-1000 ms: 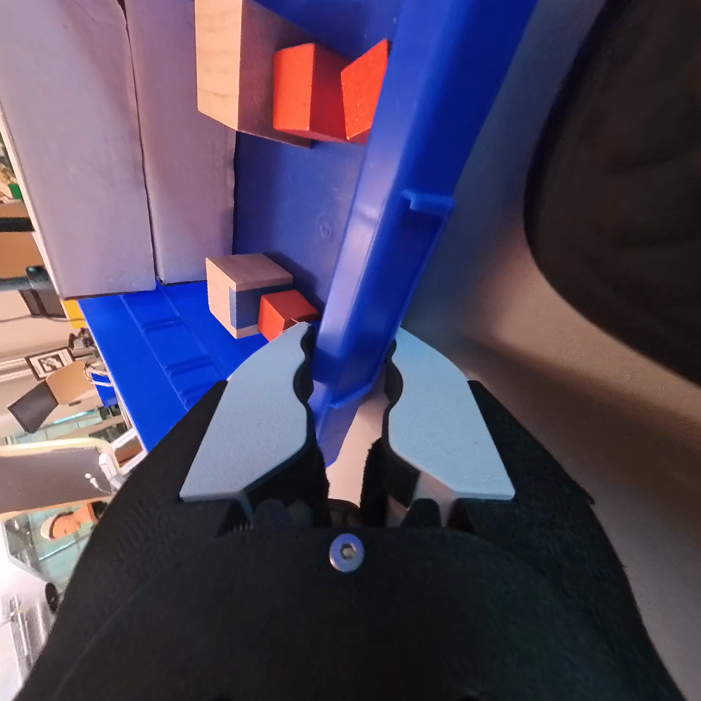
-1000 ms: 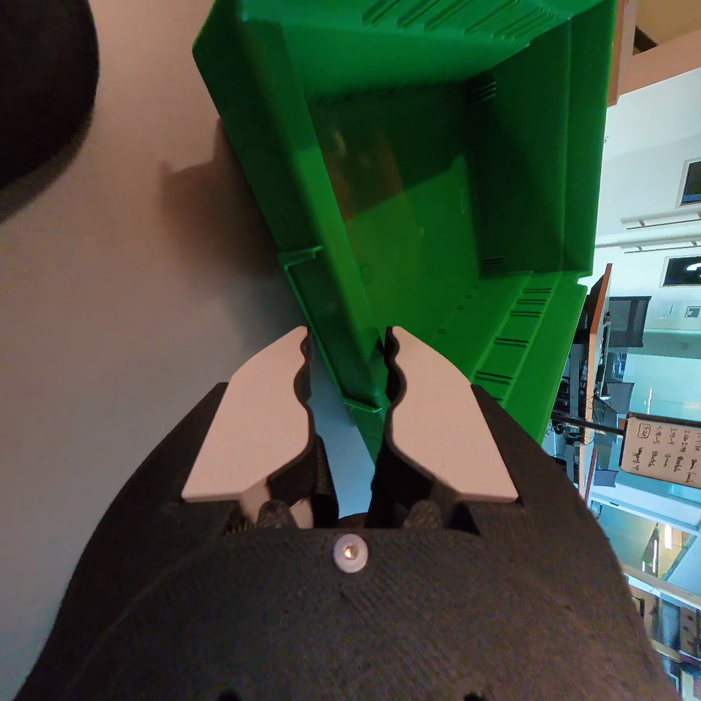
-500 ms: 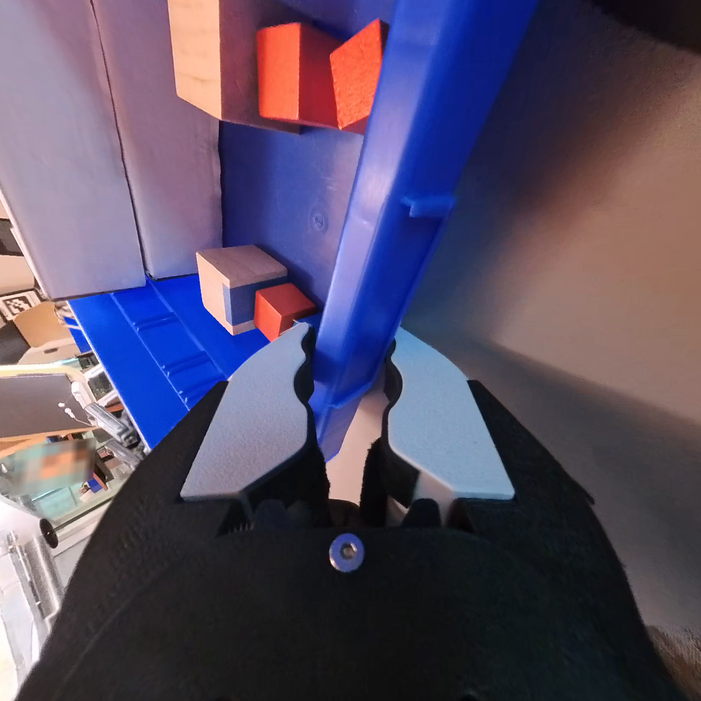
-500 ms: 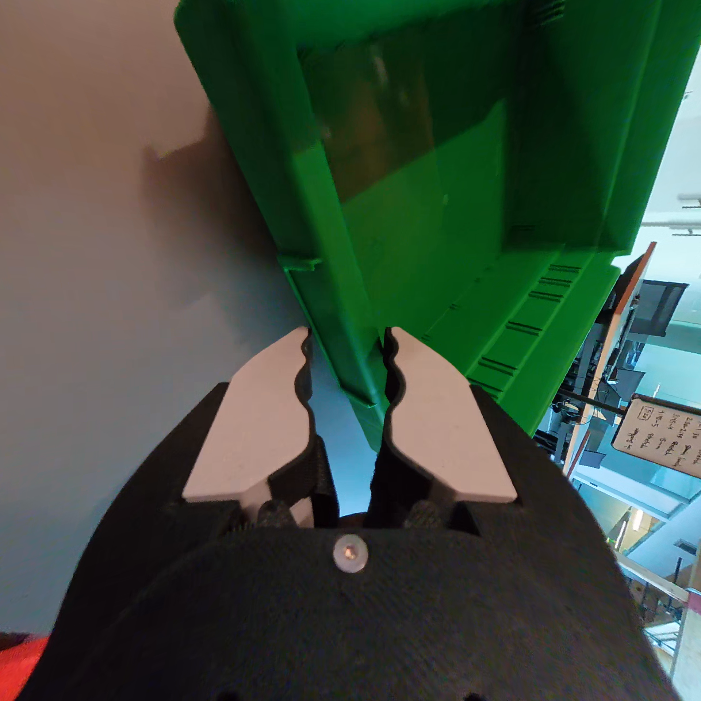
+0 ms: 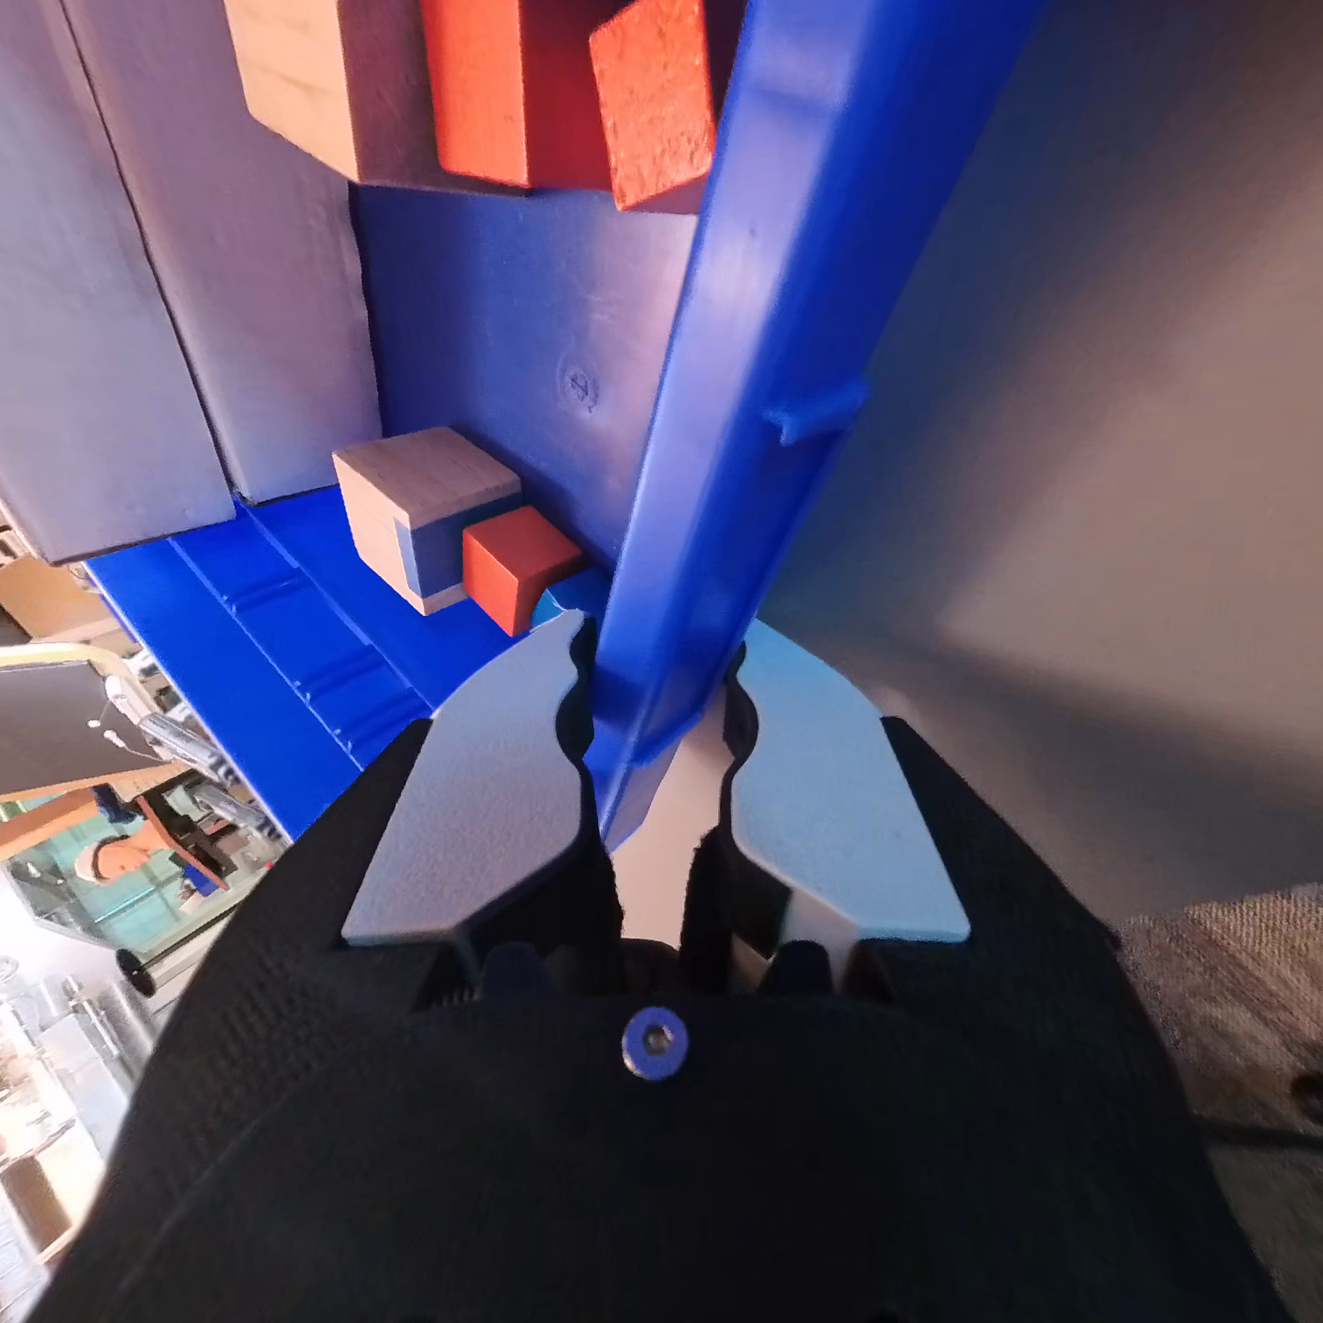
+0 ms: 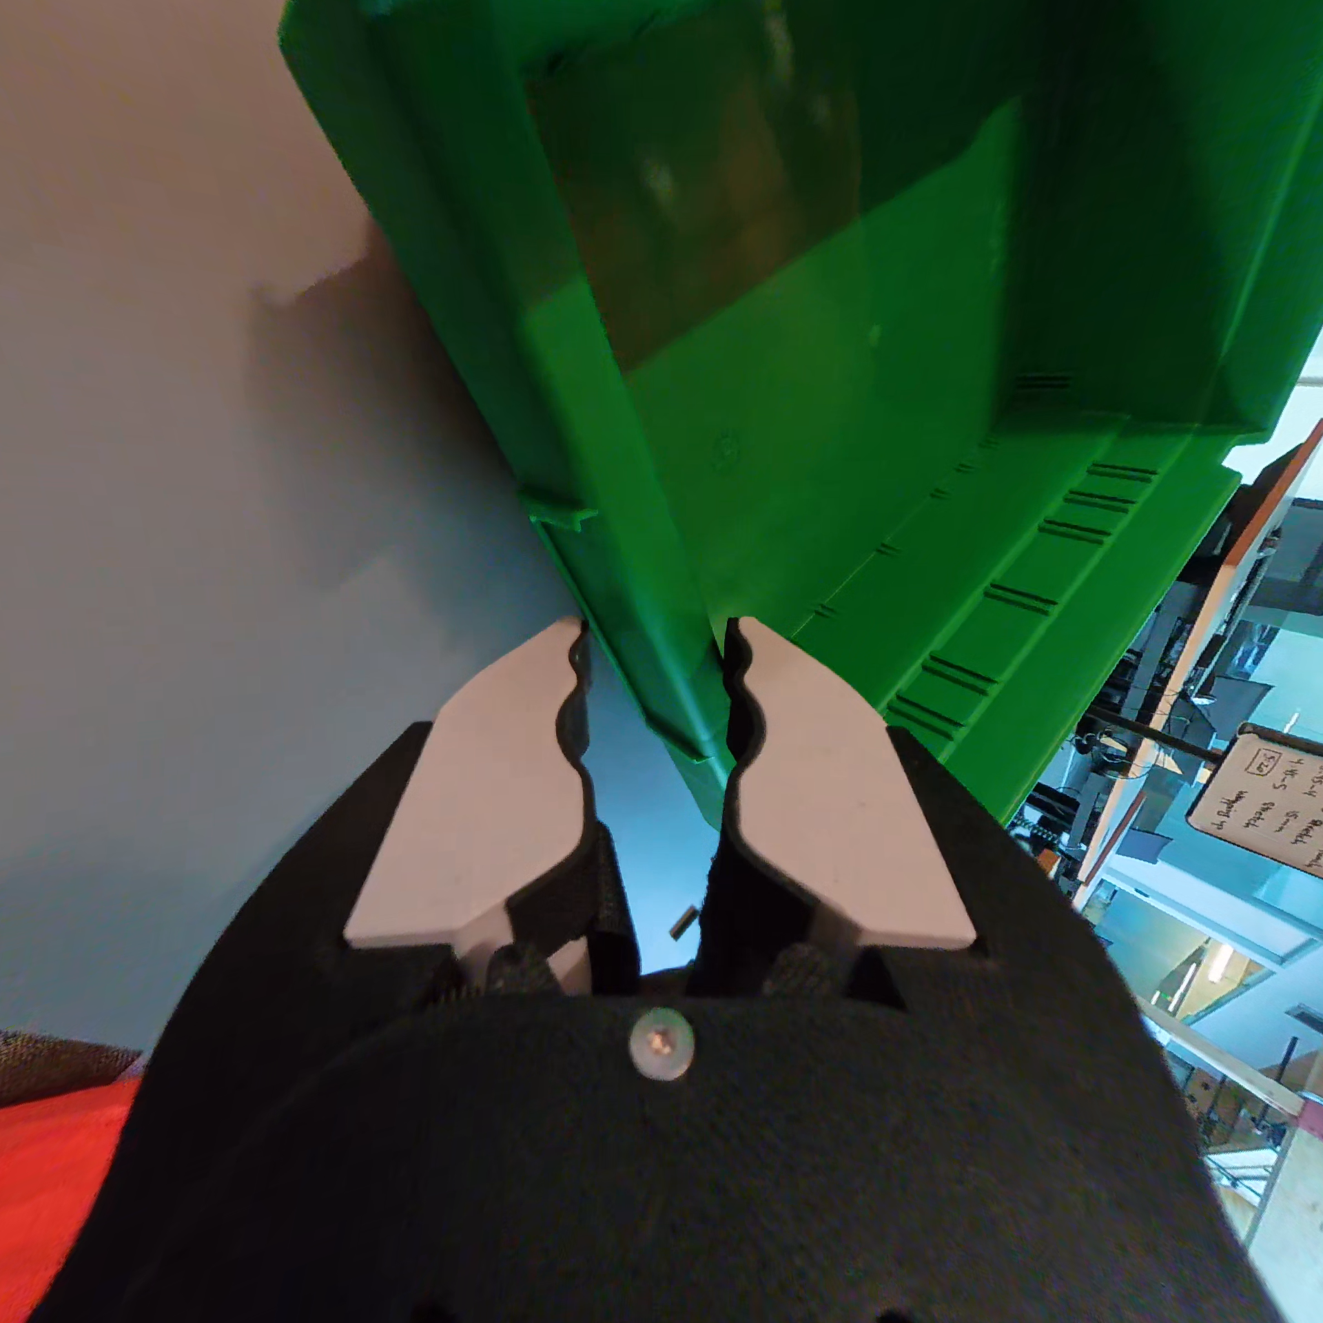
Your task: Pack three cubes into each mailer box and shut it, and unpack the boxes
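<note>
Left gripper (image 5: pixel 655 637) is clamped on the blue bin (image 5: pixel 723 401) wall; right gripper (image 6: pixel 655 630) on the empty green bin (image 6: pixel 823 444) wall. Cubes (image 5: pixel 522 565) lie loose at 11 o'clock, white mailer boxes (image 5: pixel 172 272) at 10. Packing judged not started.

Blue bin (image 5: pixel 723 401), red cubes (image 5: pixel 519 565), white boxes (image 5: pixel 179 286); green bin (image 6: pixel 823 429).
</note>
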`<state>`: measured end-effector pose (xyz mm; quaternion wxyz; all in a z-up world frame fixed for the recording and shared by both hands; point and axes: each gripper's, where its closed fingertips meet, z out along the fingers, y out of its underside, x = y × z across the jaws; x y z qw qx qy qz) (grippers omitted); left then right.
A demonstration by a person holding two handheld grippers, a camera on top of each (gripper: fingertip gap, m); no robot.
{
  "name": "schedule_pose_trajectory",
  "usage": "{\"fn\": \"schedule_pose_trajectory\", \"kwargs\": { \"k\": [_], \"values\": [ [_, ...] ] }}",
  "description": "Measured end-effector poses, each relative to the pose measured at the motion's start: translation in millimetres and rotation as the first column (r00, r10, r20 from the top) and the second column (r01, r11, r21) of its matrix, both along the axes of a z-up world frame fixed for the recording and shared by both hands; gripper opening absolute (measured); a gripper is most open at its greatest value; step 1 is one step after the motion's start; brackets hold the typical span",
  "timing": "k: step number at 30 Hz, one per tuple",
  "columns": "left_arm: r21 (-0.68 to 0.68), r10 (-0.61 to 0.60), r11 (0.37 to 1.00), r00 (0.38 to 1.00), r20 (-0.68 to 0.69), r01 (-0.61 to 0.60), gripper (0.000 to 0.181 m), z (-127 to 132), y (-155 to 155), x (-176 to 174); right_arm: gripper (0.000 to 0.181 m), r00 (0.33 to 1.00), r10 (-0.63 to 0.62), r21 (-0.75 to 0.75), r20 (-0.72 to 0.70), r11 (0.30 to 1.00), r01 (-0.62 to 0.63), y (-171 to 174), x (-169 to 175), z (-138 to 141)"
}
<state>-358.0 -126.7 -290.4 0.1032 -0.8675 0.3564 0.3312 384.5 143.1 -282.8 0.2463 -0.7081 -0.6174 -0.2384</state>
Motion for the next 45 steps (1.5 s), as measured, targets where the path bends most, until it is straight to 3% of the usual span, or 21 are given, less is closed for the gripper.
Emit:
{"fn": "schedule_pose_trajectory", "kwargs": {
  "k": [5, 8, 11, 14, 17, 20, 24, 27, 30, 34, 38, 45],
  "values": [
    [0.000, -0.021, 1.000, 0.999, -0.037, 0.021, 0.035, 0, -7, -3, 0.038, 0.999, -0.024, -0.033, -0.037, 0.999, 0.023, -3, 2, 0],
    [0.058, 0.014, 0.998, 0.976, 0.219, -0.027, 0.059, 7, -11, 18, 0.062, 0.982, -0.067, -0.143, -0.174, 0.989, 0.042, -14, -4, 0],
    [0.200, -0.117, 0.980, 0.862, 0.494, 0.019, 0.085, 46, -8, 52, 0.096, 0.910, -0.120, -0.224, -0.396, 0.974, 0.031, -24, -17, 21],
    [0.389, -0.282, 0.920, 0.777, 0.563, 0.052, 0.092, 102, 8, 58, 0.128, 0.726, -0.094, -0.214, -0.681, 0.974, -0.074, -30, -47, 66],
    [0.453, -0.334, 0.887, 0.806, 0.488, 0.094, 0.092, 137, 31, 37, 0.144, 0.478, -0.004, -0.124, -0.878, 0.968, -0.220, -42, -83, 112],
    [0.380, -0.302, 0.917, 0.839, 0.453, 0.125, 0.093, 148, 63, 15, 0.146, 0.287, 0.126, 0.018, -0.950, 0.936, -0.353, -56, -118, 142],
    [0.139, -0.196, 0.980, 0.793, 0.577, 0.141, 0.106, 135, 100, 2, 0.144, -0.014, 0.343, 0.305, -0.939, 0.815, -0.493, -87, -171, 177],
    [0.002, -0.078, 0.995, 0.754, 0.653, 0.101, 0.129, 129, 128, -6, 0.141, -0.130, 0.379, 0.380, -0.916, 0.716, -0.586, -113, -211, 177],
    [-0.055, -0.056, 0.991, 0.763, 0.644, 0.118, 0.133, 124, 153, -14, 0.139, -0.190, 0.354, 0.388, -0.916, 0.655, -0.648, -127, -243, 167],
    [-0.125, -0.041, 0.982, 0.812, 0.583, 0.139, 0.132, 110, 172, -28, 0.137, -0.230, 0.310, 0.381, -0.922, 0.634, -0.673, -127, -269, 152],
    [-0.130, -0.056, 0.981, 0.853, 0.519, 0.144, 0.127, 100, 186, -42, 0.133, -0.268, 0.256, 0.370, -0.929, 0.630, -0.682, -127, -278, 147],
    [-0.200, 0.012, 0.973, 0.833, 0.554, 0.119, 0.126, 75, 187, -48, 0.129, -0.269, 0.261, 0.375, -0.927, 0.640, -0.670, -123, -278, 144]
  ]
}}
